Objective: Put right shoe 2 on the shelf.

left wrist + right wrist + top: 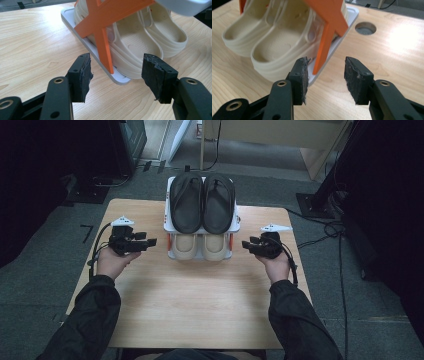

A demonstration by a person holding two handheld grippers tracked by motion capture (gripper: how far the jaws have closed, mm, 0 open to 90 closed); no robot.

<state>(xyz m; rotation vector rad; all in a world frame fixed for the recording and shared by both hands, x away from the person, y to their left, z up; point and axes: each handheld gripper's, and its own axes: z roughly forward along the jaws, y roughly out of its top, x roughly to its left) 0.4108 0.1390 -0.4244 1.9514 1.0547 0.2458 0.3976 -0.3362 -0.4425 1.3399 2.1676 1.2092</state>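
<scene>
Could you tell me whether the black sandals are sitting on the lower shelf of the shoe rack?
No, the black sandals lie on the top shelf of the shoe rack, above the cream clogs.

A light wood-grain table (pixel 200 305) is set on a grey carpeted floor (pixel 45 270). A round cable hole (pixel 365 28) is cut into the tabletop near one edge. Glare from overhead light is seen on the wood beside that hole. Beyond the far edge, pale wooden furniture (pixel 280 135) is placed, with a black cable (pixel 216 150) hanging in front of it. Dark equipment (pixel 60 150) is stacked at the far left, with black stand bases on the carpet. At the right, loose black cables (pixel 330 227) are trailed across the floor past a dark stand base (pixel 312 202).
</scene>
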